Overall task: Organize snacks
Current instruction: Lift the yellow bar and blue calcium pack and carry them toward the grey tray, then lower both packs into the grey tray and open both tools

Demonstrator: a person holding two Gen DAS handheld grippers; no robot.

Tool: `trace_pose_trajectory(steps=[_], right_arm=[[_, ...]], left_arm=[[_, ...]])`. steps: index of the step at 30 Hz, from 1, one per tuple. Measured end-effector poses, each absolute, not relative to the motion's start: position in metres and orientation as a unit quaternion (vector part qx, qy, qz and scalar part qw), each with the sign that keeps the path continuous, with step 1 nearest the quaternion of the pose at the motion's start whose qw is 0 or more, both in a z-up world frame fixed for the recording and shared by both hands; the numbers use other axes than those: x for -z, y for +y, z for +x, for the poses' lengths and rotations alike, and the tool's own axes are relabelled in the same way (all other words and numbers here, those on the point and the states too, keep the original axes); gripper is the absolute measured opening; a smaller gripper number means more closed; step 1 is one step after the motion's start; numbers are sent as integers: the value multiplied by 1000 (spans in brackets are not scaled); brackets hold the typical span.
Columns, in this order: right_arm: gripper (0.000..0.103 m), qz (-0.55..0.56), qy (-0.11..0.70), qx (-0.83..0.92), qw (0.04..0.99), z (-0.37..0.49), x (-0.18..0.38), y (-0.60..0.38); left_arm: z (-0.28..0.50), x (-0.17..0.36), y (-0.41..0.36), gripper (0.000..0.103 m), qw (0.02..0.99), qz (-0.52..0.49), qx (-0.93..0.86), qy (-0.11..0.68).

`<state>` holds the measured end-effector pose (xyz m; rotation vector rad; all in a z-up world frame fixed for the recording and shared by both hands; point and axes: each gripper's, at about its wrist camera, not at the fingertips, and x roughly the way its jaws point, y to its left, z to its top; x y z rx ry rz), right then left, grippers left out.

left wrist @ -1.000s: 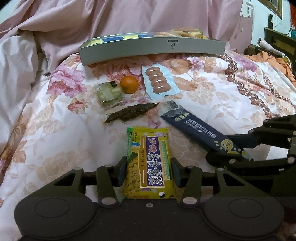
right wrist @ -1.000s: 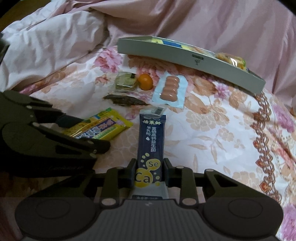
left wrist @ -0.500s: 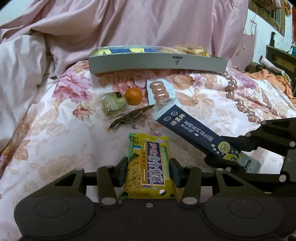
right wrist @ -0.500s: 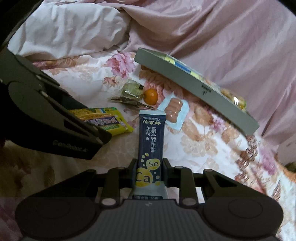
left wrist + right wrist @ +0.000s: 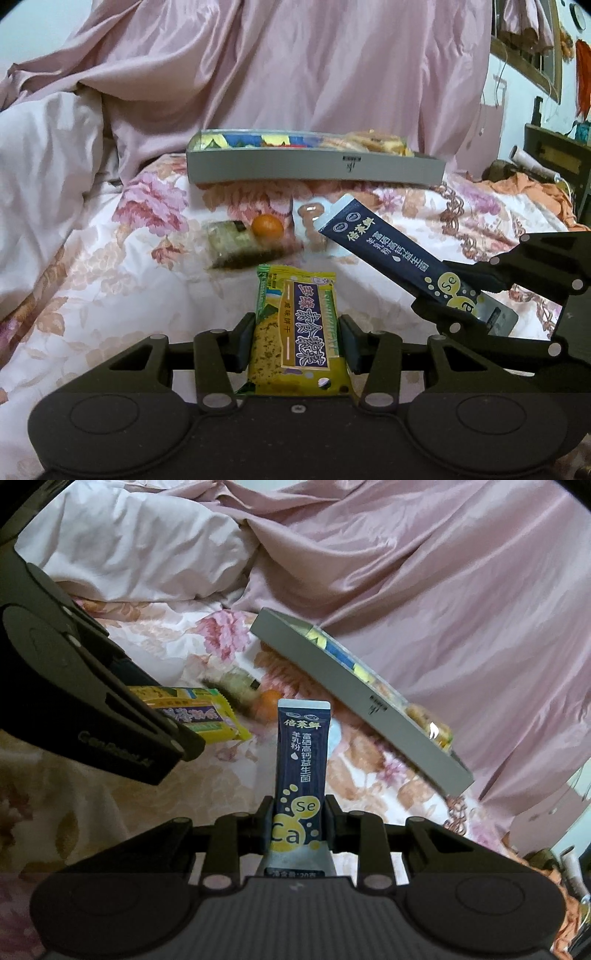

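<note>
Two grippers lifted over flowery bed [image 5: 110, 295], left gripper [image 5: 297, 334] pinching yellow cracker pack [image 5: 301, 328], right gripper [image 5: 298, 821] pinching dark blue stick pack [image 5: 301, 768], grey tray [image 5: 314, 170] beyond both

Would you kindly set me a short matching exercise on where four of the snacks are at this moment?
Things:
1. yellow biscuit packet
2. dark blue sachet
3. orange fruit
4. grey tray

Places:
A. held in the right gripper
B. far end of the floral quilt
C. held in the left gripper
D. loose on the quilt

Pairs: 1-C, 2-A, 3-D, 4-B
</note>
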<state>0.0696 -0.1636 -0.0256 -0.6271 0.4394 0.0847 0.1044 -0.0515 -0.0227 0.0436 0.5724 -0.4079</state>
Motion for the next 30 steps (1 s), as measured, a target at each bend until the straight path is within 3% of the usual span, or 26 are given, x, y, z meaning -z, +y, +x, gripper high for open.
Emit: trace_pose_trajectory(steps=[18,30], right_arm=[[30,-283,161,-19,945,71,1,-173],[30,-177,96,6,979,135,-51,-213]], left_arm=[[109,-17,-50,49,959,-33,174,222],[168,-76,-77,49,972,-33,139,188]])
